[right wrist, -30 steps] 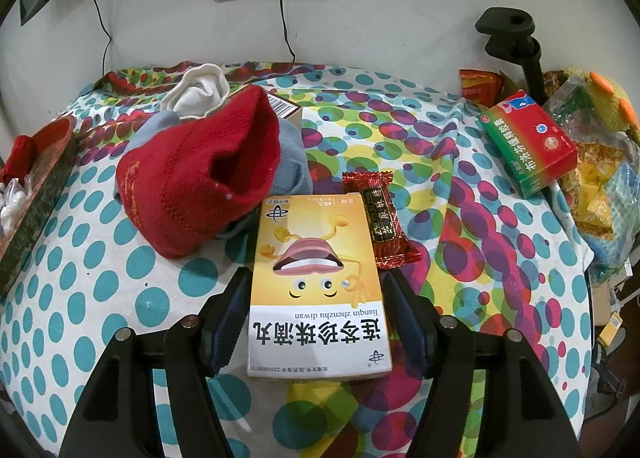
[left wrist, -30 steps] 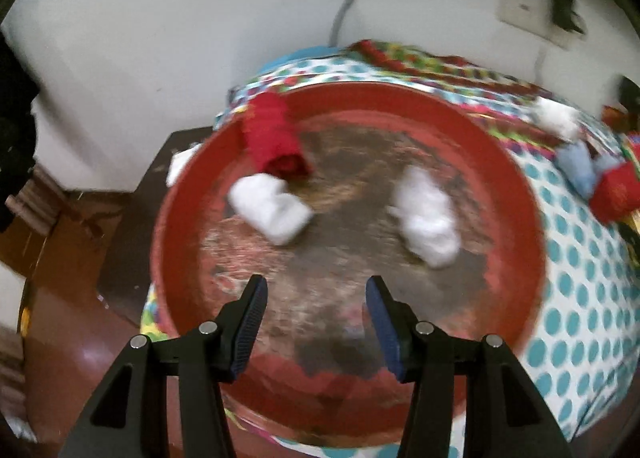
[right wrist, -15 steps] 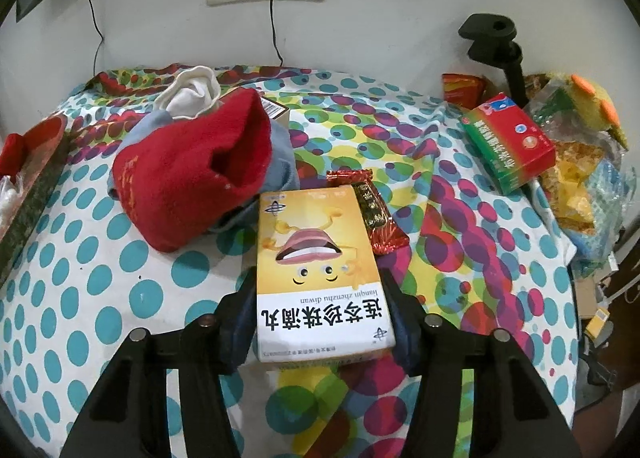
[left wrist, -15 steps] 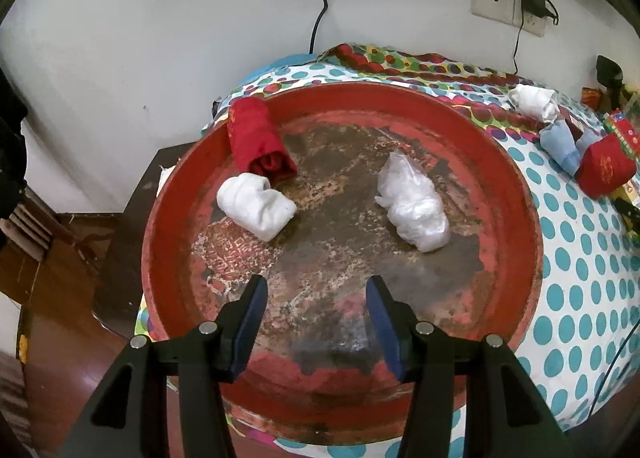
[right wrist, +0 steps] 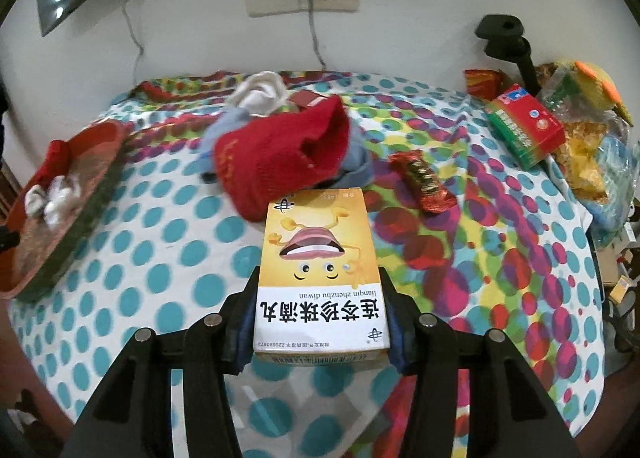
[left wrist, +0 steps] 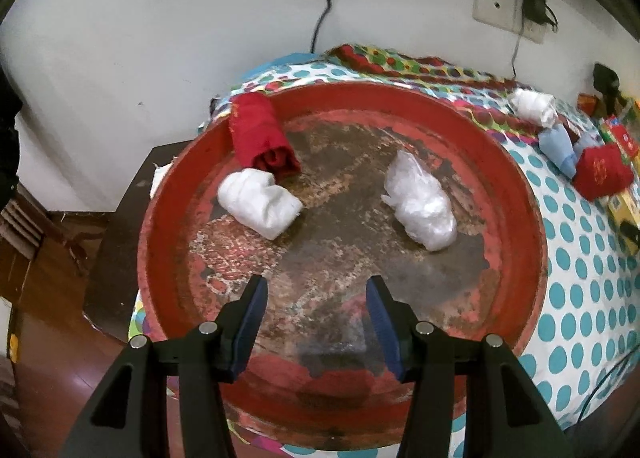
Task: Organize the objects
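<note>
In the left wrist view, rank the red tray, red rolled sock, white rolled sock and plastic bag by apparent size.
1. Red tray, by far.
2. Plastic bag, white rolled sock and red rolled sock look about alike; too close to rank.

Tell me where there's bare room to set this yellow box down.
The red tray has open floor between the white sock roll and the plastic-wrapped bundle, toward the left gripper. It is crowded around the red sock and candy bar beyond the yellow box.
</note>
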{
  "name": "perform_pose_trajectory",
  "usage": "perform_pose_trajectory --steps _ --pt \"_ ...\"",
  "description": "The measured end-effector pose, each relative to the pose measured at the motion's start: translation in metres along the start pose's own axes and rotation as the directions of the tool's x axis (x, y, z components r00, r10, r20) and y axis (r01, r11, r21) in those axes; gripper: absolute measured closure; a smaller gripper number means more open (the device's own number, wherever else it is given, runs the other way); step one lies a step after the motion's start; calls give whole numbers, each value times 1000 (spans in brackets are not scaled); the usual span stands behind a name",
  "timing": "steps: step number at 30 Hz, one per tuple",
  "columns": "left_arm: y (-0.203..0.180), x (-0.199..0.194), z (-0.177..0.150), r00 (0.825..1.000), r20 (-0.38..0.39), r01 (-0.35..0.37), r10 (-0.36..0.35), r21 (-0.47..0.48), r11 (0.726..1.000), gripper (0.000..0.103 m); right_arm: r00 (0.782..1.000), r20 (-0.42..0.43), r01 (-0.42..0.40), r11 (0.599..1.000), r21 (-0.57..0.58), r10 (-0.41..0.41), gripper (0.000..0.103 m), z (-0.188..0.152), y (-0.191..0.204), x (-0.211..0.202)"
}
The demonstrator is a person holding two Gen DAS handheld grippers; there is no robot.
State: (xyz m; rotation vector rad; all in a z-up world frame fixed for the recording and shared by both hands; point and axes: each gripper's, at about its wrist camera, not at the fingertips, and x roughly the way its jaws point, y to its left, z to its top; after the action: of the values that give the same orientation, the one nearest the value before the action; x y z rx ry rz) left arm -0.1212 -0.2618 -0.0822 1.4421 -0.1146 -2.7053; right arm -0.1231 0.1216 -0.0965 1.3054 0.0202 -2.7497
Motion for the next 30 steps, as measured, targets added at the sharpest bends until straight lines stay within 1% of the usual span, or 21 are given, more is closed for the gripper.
perform_pose_trajectory --steps 3,6,8,17,23,30 --pt "8 -1 1 1000 7 -10 10 -33 999 50 999 -2 -33 999 -16 33 54 -2 14 -5" --pt "12 -2 2 999 13 -51 52 -57 997 50 997 -13 -72 997 -40 71 54 -5 31 -8" --pt "15 -1 2 998 8 -58 59 -70 996 50 995 -20 -95 993 -66 94 54 -7 44 -10" --pt "17 1 3 994 -4 -113 113 -82 990 50 985 -32 -172 967 -190 169 54 -4 101 -14" --pt "18 4 2 995 -16 -102 101 -93 990 50 975 -35 -219 941 -257 217 54 2 139 -19" --pt "21 9 1 994 -31 -107 104 -100 989 50 964 -8 -253 914 -318 265 54 19 179 -29"
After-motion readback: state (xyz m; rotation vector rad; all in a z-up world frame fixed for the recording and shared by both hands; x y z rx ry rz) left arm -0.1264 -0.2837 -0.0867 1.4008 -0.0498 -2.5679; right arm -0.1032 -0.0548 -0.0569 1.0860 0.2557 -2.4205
